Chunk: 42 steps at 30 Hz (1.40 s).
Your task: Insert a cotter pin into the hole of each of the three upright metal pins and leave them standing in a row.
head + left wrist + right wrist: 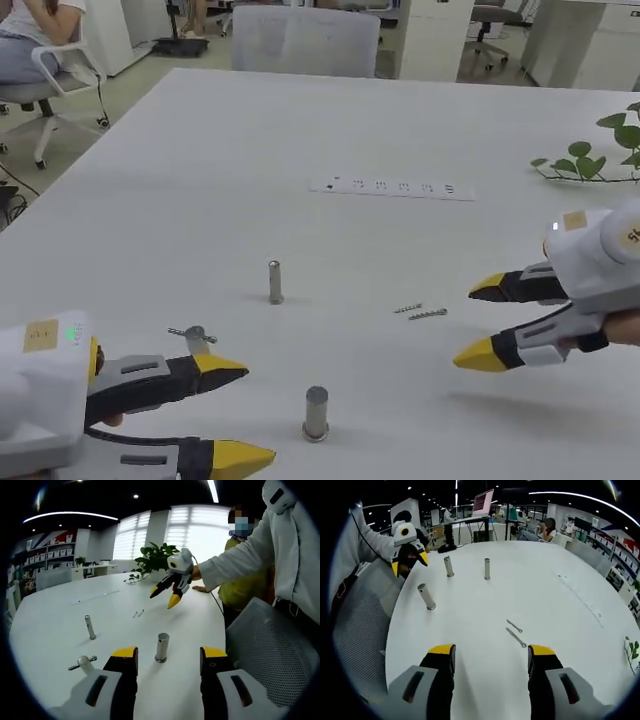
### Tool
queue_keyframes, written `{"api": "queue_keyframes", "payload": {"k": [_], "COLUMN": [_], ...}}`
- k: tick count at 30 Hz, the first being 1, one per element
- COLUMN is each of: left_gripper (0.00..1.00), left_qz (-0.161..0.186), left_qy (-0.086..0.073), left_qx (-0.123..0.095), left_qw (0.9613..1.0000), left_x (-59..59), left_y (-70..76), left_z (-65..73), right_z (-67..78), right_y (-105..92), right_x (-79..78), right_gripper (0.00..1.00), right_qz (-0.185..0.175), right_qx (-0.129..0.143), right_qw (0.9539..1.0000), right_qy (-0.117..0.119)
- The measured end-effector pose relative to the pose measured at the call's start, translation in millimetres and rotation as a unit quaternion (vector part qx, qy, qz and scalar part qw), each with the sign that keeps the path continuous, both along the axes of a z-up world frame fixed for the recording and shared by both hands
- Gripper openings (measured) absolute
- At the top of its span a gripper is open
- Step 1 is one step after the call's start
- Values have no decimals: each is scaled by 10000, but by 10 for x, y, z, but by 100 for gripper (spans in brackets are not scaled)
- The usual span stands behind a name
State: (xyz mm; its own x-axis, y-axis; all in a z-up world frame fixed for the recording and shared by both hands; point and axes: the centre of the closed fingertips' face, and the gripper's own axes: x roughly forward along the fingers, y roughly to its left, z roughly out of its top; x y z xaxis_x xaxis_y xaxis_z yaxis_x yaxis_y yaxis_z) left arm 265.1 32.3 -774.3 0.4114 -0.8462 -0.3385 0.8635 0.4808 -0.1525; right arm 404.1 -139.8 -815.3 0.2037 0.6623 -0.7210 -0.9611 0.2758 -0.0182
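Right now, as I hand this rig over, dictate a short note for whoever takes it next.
Left claw: open, empty, low between the left pin and the near pin.
Right claw: open, empty, just right of the two loose cotters.
Done: the left pin carries a fitted cotter.
Left: the near pin and the far pin stand upright and bare. Fit one loose cotter in each, then line up the three pins, which now form a triangle rather than a row.
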Motion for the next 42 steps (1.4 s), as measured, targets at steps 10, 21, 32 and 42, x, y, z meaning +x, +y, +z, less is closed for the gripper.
{"api": "queue_keyframes", "payload": {"k": [10,21,32,42], "left_gripper": [51,51,51,50], "left_qz": [-5,32,65,62], "left_qy": [5,45,51,59], "left_qx": [0,53,50,68], "left_qw": [10000,10000,10000,9999], "left_x": [4,-20,-26,-37], "left_y": [54,114,141,149], "left_z": [-13,-45,-31,-26], "right_z": [-207,-365,-442,-480], "right_y": [3,16,94,67], "right_x": [248,393,490,462], "right_gripper": [43,31,17,12], "right_qz": [421,678,1260,1841], "right_qx": [-562,-966,-1474,-1854], "right_qw": [9975,9930,9810,9651], "right_qy": [-9,7,-112,-182]}}
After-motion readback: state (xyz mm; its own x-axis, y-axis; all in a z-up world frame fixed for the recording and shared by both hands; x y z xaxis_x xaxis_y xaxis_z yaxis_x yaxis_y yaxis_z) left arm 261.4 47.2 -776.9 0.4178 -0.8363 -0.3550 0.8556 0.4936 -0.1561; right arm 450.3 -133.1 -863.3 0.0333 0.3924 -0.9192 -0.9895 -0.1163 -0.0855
